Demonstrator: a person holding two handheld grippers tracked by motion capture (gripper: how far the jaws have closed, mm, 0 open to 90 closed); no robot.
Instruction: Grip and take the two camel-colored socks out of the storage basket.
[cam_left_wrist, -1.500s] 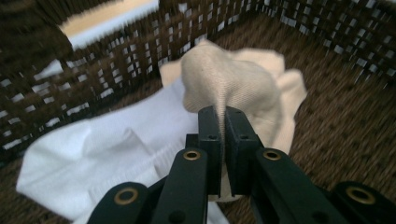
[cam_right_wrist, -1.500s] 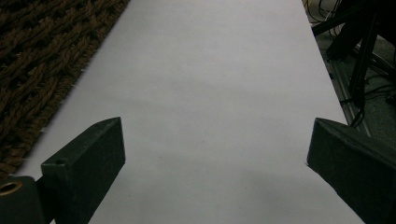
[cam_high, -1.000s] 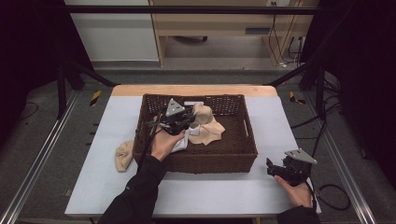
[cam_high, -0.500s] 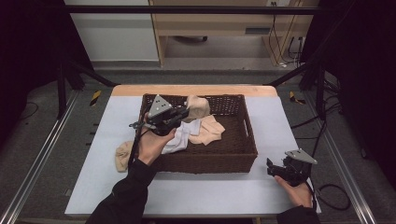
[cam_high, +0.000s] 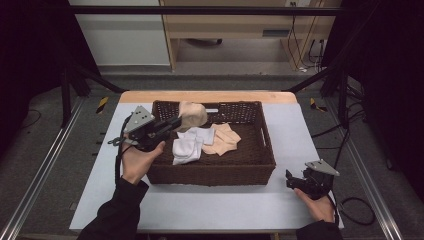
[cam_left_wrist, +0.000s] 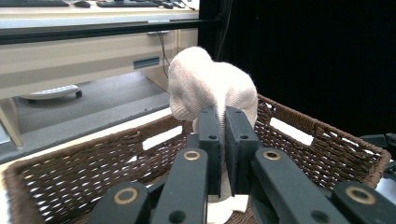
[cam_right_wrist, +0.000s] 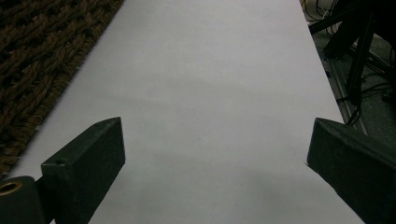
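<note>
A dark brown woven wicker basket (cam_high: 212, 172) sits in the middle of a pale grey surface (cam_high: 200, 205). The person's left hand (cam_high: 137, 160) holds the left gripper (cam_high: 176, 122) above the basket's left rim, pointing toward the far wall. Its jaws are pressed together on a beige knitted sock (cam_high: 192, 115), which is lifted clear of the basket floor and bunches up over the jaw tips. In the left gripper view the same sock (cam_left_wrist: 210, 86) rises as a rounded cream lump above the two black jaws, with the basket's wicker wall (cam_left_wrist: 93, 163) behind it.

On the basket floor lie a white folded sock (cam_high: 189, 146) and, just beside it to the right, a peach-coloured piece of cloth (cam_high: 223, 140); the two appear to touch, though the view is too coarse to be sure.

The right gripper (cam_high: 291, 179) rests low near the front right corner of the surface, well apart from the basket, held by the right hand (cam_high: 317, 202). In the right gripper view its jaws are spread wide with bare surface between them.
</note>
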